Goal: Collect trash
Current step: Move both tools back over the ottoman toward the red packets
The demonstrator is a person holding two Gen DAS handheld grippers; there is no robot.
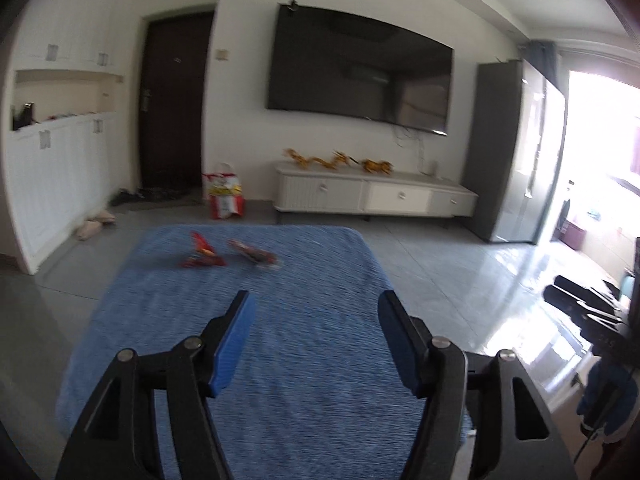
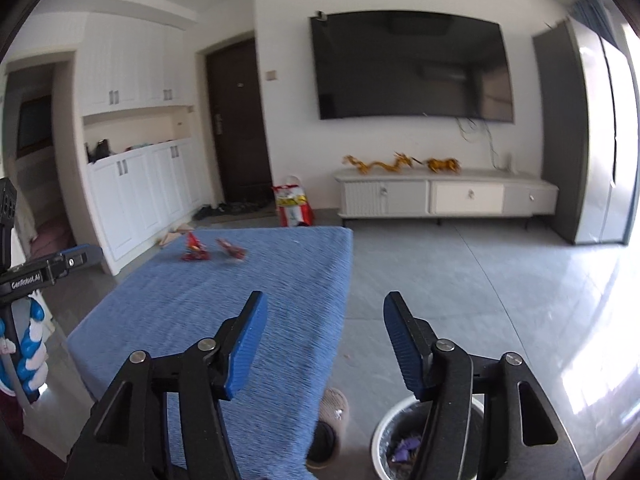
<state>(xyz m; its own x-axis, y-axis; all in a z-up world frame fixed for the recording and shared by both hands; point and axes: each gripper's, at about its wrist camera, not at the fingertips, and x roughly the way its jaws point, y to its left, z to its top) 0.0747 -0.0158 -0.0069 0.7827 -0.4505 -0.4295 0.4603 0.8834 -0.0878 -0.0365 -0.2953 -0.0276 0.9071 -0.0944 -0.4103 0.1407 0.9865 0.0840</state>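
Note:
Two crumpled red wrappers lie near the far end of a table with a blue cloth point(image 1: 280, 360): a bright red wrapper point(image 1: 202, 254) point(image 2: 194, 249) on the left and a darker red wrapper point(image 1: 254, 254) point(image 2: 231, 249) beside it. My left gripper point(image 1: 316, 304) hangs open over the near part of the cloth, nothing between its blue pads. My right gripper point(image 2: 325, 304) is open and empty too, over the table's right edge. A white trash bin point(image 2: 384, 432) with a clear liner and purple scraps stands on the floor below the right gripper. The left gripper's body point(image 2: 44, 270) shows at the left edge of the right wrist view.
A slipper point(image 2: 332, 408) lies on the floor by the bin. Beyond the table stand a low white TV cabinet point(image 1: 372, 196), a red-and-yellow bag point(image 1: 224, 196) by a dark door, white cupboards on the left and a grey tall cabinet point(image 1: 504, 152) on the right. Grey tiled floor surrounds the table.

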